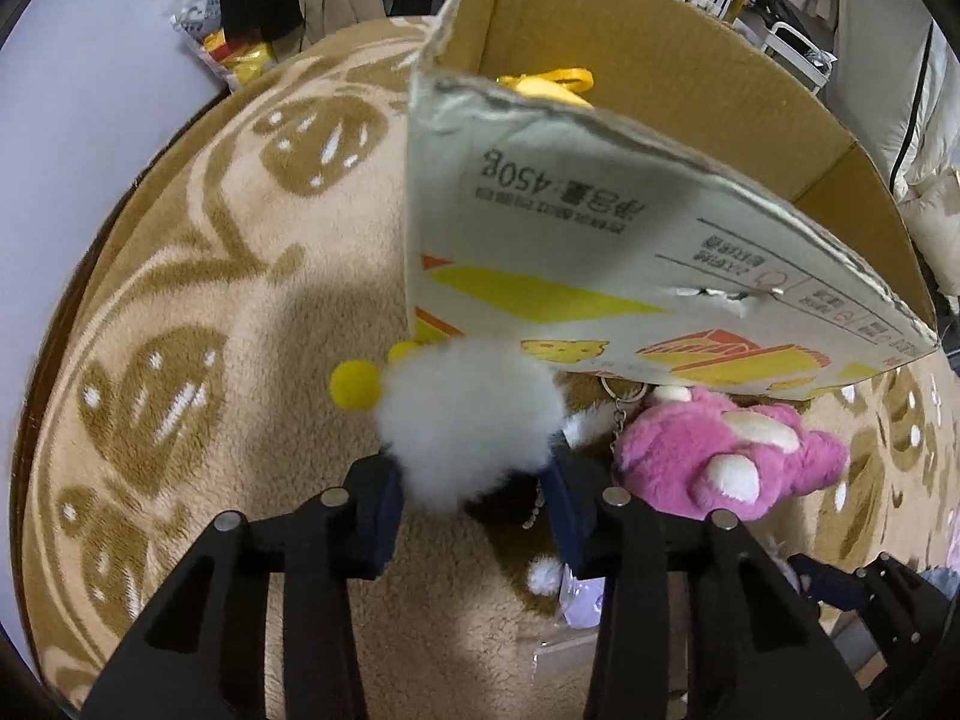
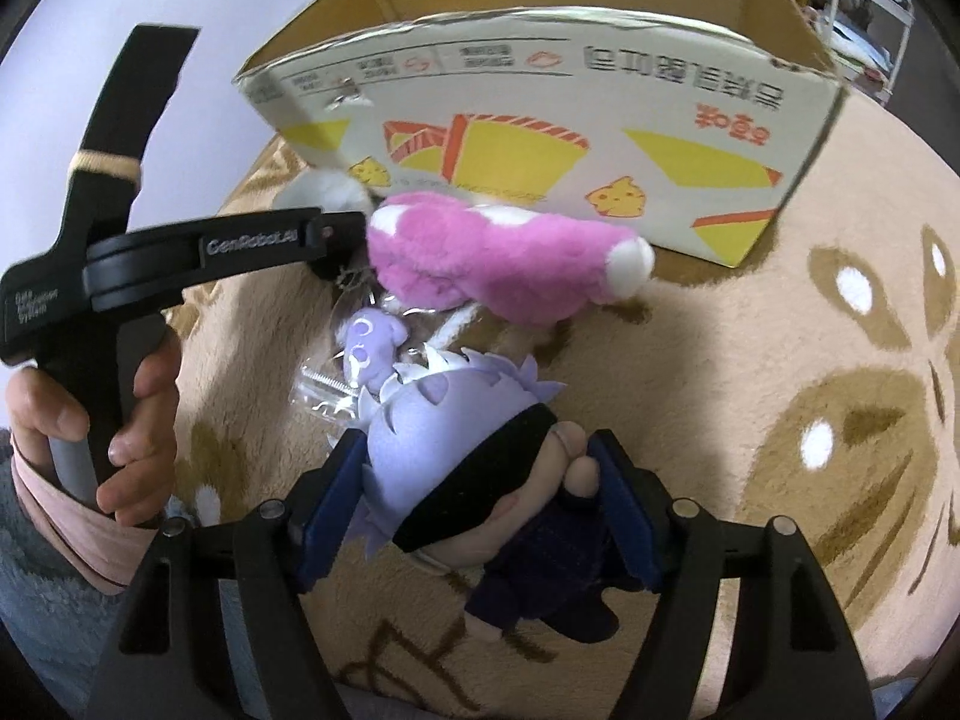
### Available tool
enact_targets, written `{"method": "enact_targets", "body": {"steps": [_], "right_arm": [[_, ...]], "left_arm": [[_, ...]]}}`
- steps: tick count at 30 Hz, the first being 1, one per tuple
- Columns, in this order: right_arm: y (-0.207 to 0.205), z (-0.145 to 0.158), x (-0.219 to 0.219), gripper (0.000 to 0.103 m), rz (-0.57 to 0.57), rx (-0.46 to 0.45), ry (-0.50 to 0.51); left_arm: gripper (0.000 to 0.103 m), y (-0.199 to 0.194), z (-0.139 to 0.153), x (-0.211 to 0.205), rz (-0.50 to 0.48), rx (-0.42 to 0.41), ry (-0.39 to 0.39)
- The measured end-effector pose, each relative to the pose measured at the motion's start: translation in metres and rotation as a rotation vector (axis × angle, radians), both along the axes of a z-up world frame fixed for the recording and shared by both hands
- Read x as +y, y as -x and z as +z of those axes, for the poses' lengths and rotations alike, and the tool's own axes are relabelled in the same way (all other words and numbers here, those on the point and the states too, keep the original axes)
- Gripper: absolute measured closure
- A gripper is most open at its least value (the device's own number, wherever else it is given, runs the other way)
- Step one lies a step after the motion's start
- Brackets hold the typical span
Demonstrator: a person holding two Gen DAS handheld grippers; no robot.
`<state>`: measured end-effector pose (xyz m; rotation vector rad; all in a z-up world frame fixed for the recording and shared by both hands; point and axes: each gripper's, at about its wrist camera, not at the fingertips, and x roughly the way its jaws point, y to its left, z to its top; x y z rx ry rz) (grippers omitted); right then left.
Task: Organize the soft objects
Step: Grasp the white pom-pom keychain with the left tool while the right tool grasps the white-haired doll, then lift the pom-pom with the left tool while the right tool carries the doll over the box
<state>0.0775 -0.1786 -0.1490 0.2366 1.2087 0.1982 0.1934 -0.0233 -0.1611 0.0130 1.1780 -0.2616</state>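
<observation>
Left wrist view: cardboard box [image 1: 690,120] on rug [image 1: 180,300], pink plush [image 1: 720,450] beside it. Your left gripper [image 1: 474,480] clamps white pompom toy [image 1: 468,420]; right gripper [image 2: 480,480] clamps lavender-haired doll [image 2: 456,438]. Fluff compresses, so either may slip or snag on the box's torn rim.

Box [image 1: 600,228] front wall hides most of the interior; only the top of a yellow toy [image 1: 549,84] shows above the rim. White plush [image 1: 468,420] covers the left gripper's [image 1: 474,498] fingertips. Pink plush [image 1: 726,456] head tucked under the box edge. Box print blurred. Left hand [image 2: 90,426] cut off at the frame edge.
</observation>
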Motion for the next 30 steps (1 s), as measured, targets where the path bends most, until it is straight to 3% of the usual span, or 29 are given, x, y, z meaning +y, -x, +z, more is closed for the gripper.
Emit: {"method": "enact_targets", "body": {"steps": [14,18,23,30], "right_arm": [[0.011,0.032,-0.036,0.025,-0.093,-0.120,-0.030],[0.020,0.051,-0.046,0.025,-0.119,-0.205,-0.035],[0.026,0.070,-0.041,0.025,-0.153,-0.346,-0.031],[0.032,0.092,-0.040,0.025,-0.183,-0.514,-0.016]], "left_arm": [[0.067,0.027,0.040,0.007,0.034,-0.141,0.001],[0.067,0.040,0.052,0.008,0.040,-0.200,-0.018],[0.067,0.058,0.078,0.011,0.046,-0.332,-0.032],[0.067,0.080,0.107,0.009,0.036,-0.485,-0.008]]}}
